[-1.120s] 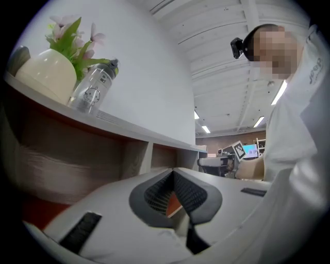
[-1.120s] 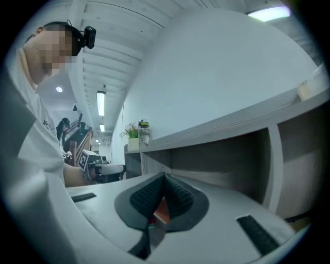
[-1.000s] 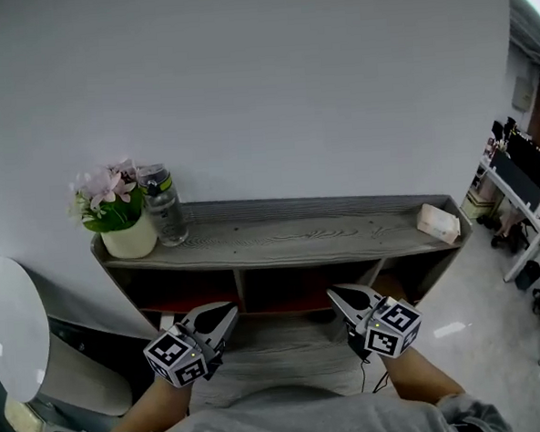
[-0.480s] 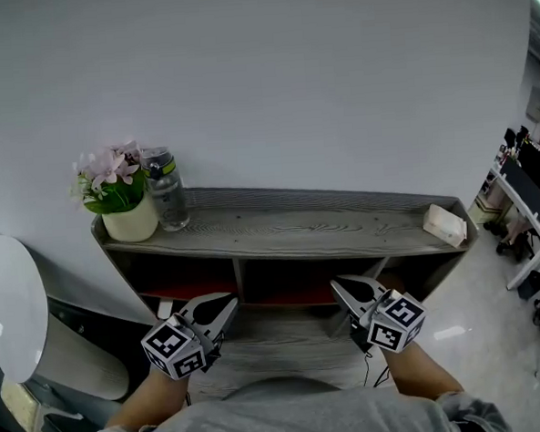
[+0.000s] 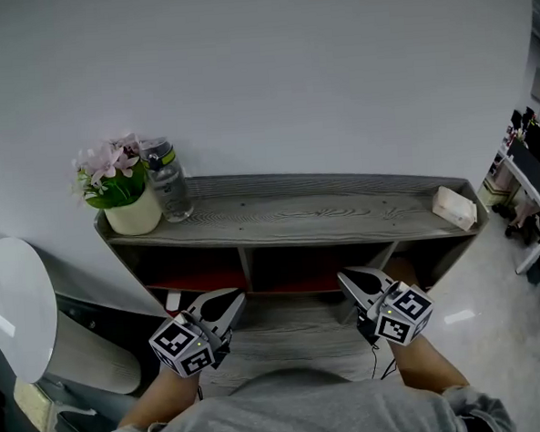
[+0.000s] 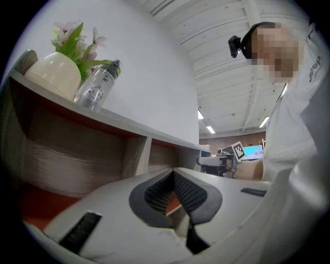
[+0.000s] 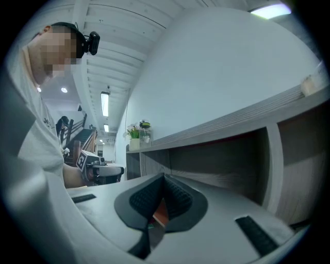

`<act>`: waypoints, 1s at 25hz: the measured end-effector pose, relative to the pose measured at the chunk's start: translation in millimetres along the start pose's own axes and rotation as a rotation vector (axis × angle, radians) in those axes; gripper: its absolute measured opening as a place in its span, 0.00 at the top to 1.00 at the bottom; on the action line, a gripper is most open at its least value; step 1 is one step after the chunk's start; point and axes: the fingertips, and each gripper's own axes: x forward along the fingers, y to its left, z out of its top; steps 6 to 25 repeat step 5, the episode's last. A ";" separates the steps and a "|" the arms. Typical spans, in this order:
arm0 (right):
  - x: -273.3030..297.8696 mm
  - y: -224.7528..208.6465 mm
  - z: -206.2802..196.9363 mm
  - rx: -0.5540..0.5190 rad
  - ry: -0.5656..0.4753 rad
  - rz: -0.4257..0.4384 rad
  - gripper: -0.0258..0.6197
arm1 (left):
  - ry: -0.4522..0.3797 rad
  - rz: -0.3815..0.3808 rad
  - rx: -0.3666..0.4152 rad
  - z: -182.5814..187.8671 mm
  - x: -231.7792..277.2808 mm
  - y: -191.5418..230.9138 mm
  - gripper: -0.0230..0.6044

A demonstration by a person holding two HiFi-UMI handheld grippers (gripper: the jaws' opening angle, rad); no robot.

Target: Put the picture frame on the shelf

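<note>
Shelf (image 5: 288, 220) is standing against the white wall, and I am holding both grippers low in front of its open lower compartments, well apart from each other. The left gripper (image 5: 231, 300) is pointing toward the shelf with its jaws pressed together at the tips and nothing between them. The right gripper (image 5: 351, 277) is pointing the same way, its jaws likewise closed and empty. On the top board a flower pot (image 5: 131, 214) is sitting at the left end with a bottle (image 5: 169, 180) just beside it. A pale block (image 5: 456, 206) is lying at the far right end. I am not making out the picture frame in any view.
</note>
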 end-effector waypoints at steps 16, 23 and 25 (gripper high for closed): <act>-2.1 3.0 -2.8 0.000 0.002 -0.006 0.96 | 0.008 -0.016 0.023 -5.7 2.5 -4.9 0.95; -2.1 3.0 -2.8 0.000 0.002 -0.006 0.96 | 0.008 -0.016 0.023 -5.7 2.5 -4.9 0.95; -2.1 3.0 -2.8 0.000 0.002 -0.006 0.96 | 0.008 -0.016 0.023 -5.7 2.5 -4.9 0.95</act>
